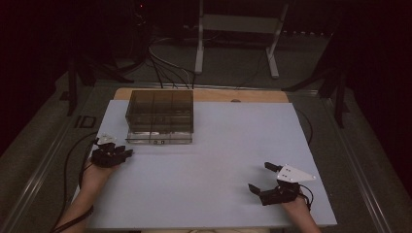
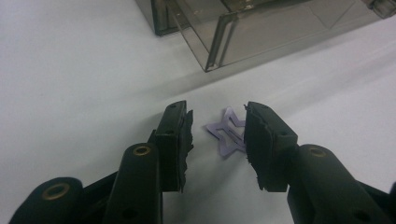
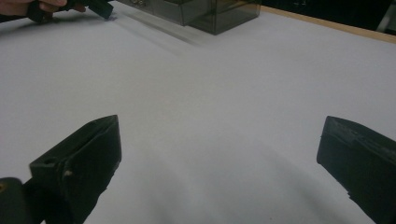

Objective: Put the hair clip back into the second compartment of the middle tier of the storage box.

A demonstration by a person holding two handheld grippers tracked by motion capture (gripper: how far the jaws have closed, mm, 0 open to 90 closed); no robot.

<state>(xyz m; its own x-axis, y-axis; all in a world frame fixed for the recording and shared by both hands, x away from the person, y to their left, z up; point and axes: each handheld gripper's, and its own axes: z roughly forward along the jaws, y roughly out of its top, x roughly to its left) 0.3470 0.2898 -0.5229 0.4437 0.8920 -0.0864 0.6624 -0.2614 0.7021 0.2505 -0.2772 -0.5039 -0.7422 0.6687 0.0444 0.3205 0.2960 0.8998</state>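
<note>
Grippers number two, one in each hand, and one tinted plastic drawer box (image 1: 160, 116) stands at the far left of the white table (image 1: 218, 155). One small purple star-shaped clip (image 2: 226, 131) lies flat on the table — the single loose thing in reach. In the left gripper view it sits between the jaws of the left gripper (image 2: 217, 140), its right edge just at or under the right pad; whether the pads press it I cannot tell, though a gap shows on its left side. One star point aims toward twelve o'clock, at the box; its inner wire loops run from ten to four. Seen from above, the left gripper (image 1: 127, 153) lies at seven o'clock of the box. The right gripper (image 1: 260, 177) rests at the near right, jaws spread wide — nothing between them.
</note>
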